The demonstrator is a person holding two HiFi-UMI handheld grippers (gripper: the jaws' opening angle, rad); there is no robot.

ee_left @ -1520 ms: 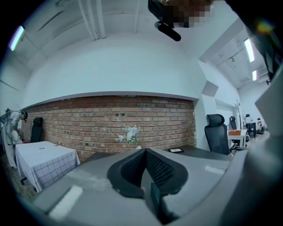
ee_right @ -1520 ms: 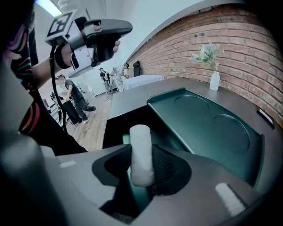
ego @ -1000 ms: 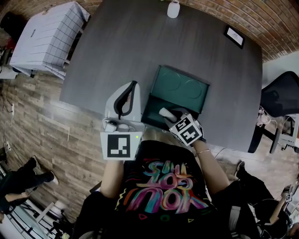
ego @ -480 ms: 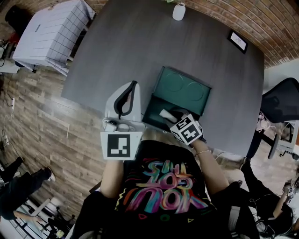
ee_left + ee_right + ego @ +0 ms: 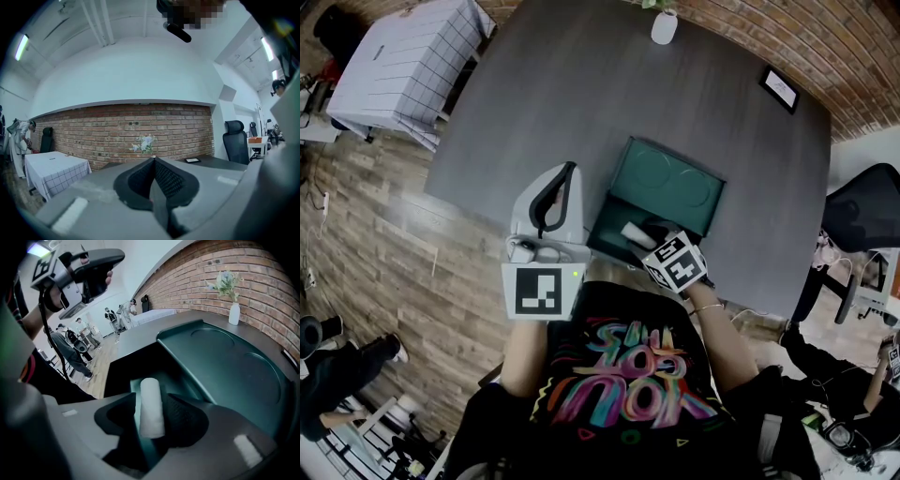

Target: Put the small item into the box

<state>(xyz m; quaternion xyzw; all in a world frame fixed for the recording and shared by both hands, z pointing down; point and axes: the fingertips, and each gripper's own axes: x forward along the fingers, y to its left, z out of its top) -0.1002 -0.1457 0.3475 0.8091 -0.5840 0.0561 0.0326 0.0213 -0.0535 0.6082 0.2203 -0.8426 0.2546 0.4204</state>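
Right gripper view: the right gripper (image 5: 151, 401) has its jaws opening around the white roll (image 5: 150, 385), which sits over the open green box (image 5: 225, 366). Only the head view places the left gripper (image 5: 551, 202) left of the box; its jaws are pressed together and empty.

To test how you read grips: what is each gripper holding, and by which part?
Left gripper: shut, empty. Right gripper: jaws opening either side of the white roll's near end, over the box, so no firm hold.
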